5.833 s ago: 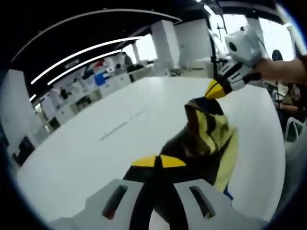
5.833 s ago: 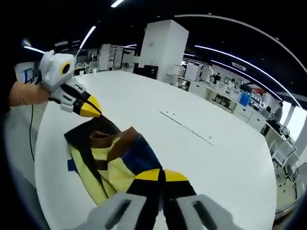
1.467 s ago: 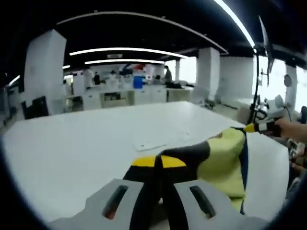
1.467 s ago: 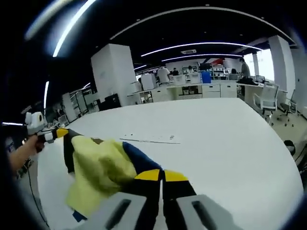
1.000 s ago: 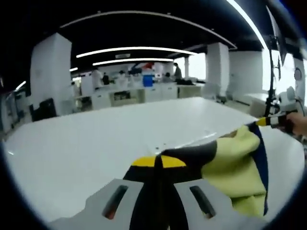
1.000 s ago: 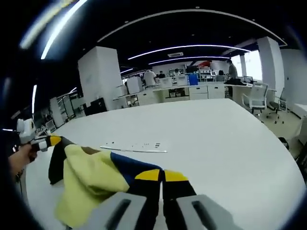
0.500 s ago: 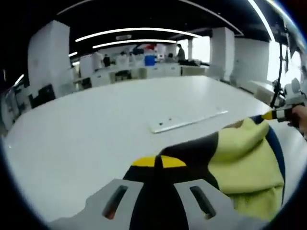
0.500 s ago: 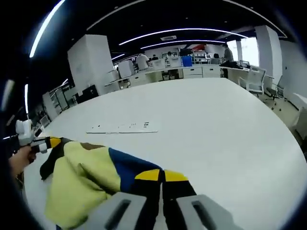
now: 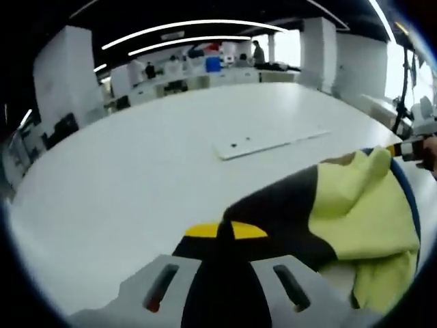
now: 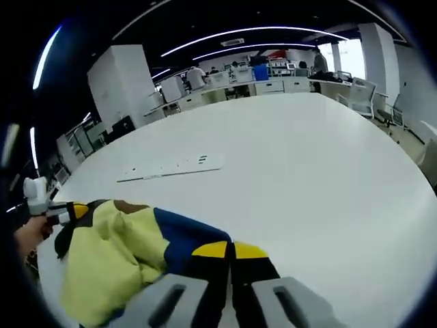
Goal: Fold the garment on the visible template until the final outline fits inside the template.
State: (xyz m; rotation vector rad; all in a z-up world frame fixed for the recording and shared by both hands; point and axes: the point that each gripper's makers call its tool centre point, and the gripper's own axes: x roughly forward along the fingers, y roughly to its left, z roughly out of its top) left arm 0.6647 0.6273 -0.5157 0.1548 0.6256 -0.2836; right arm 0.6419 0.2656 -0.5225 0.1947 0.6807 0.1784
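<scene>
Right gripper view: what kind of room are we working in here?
Probably an open-plan office or lab. A large white table carries the job, rows of white desks with people stand at the back, an office chair sits at the right, and long strip lights run across a dark ceiling.

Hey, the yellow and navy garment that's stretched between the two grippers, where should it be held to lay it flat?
Probably at the corners. The left gripper is shut on the garment's black edge, the right gripper on its navy edge, each from an opposite end, so the cloth hangs spread over the table.
</scene>
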